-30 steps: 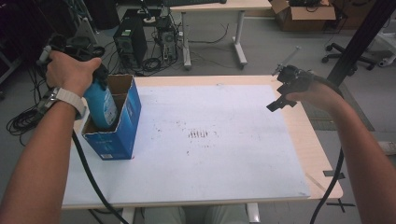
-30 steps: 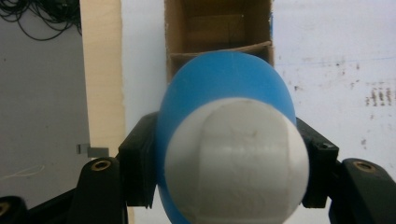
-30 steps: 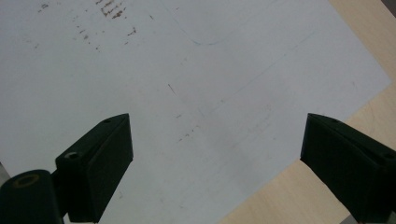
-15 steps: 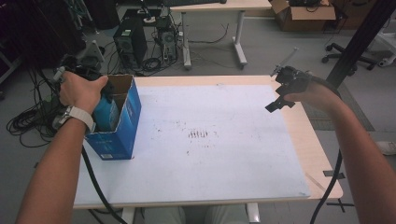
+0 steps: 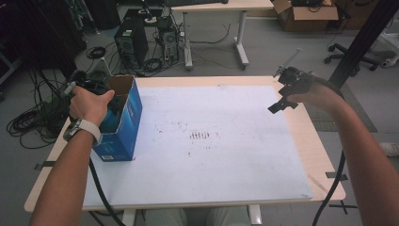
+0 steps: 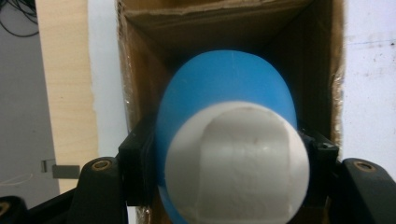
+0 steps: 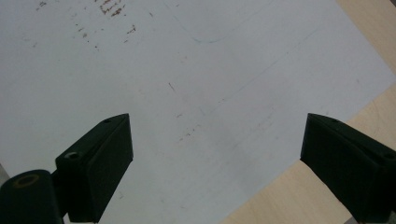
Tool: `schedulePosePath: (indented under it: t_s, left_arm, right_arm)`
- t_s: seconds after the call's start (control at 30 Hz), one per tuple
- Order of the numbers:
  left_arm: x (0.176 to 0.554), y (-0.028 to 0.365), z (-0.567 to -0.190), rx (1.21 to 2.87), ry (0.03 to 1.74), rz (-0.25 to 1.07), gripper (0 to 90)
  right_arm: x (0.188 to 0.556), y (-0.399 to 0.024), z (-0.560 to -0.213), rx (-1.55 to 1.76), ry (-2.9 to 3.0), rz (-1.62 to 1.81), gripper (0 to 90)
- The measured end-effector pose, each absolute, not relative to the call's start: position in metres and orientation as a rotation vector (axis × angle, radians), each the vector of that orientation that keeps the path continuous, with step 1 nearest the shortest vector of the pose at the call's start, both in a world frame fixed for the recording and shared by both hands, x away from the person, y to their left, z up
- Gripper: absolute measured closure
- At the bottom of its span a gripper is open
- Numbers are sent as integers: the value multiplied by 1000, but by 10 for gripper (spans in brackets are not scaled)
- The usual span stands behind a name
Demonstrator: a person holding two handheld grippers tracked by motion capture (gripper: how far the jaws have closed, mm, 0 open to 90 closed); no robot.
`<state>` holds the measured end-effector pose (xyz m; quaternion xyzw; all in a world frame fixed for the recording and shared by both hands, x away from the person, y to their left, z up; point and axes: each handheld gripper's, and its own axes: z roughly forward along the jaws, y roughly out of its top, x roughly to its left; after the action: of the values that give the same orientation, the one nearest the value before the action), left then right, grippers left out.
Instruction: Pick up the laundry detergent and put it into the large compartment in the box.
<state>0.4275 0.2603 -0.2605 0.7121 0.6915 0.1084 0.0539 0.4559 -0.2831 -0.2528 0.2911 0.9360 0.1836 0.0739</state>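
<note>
The tall blue cardboard box [image 5: 123, 123] with plain brown inner walls is standing open-topped near the left edge of the white, lightly stained table sheet [image 5: 221, 155], and a smooth blue rounded bottle with a white cap [image 6: 232, 140] is sitting down inside its mouth. The left gripper [image 6: 224, 158], over that box, is pinching the bottle between its black jaws. Well to the right of the box, the right gripper [image 7: 215, 154] is hovering with jaws spread wide above the sheet's edge.
</note>
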Motion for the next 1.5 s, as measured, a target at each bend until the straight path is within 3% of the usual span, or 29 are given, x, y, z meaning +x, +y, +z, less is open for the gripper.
schedulePosePath:
  t_s: [0.3, 1.5]
  left_arm:
    - [429, 259, -276, 2184, 2095, 316, 373]
    - [431, 262, -279, 2168, 2109, 285, 329]
  right_arm:
    - [456, -283, -253, 873, 2811, 550, 91]
    - [454, -284, -252, 874, 2813, 560, 93]
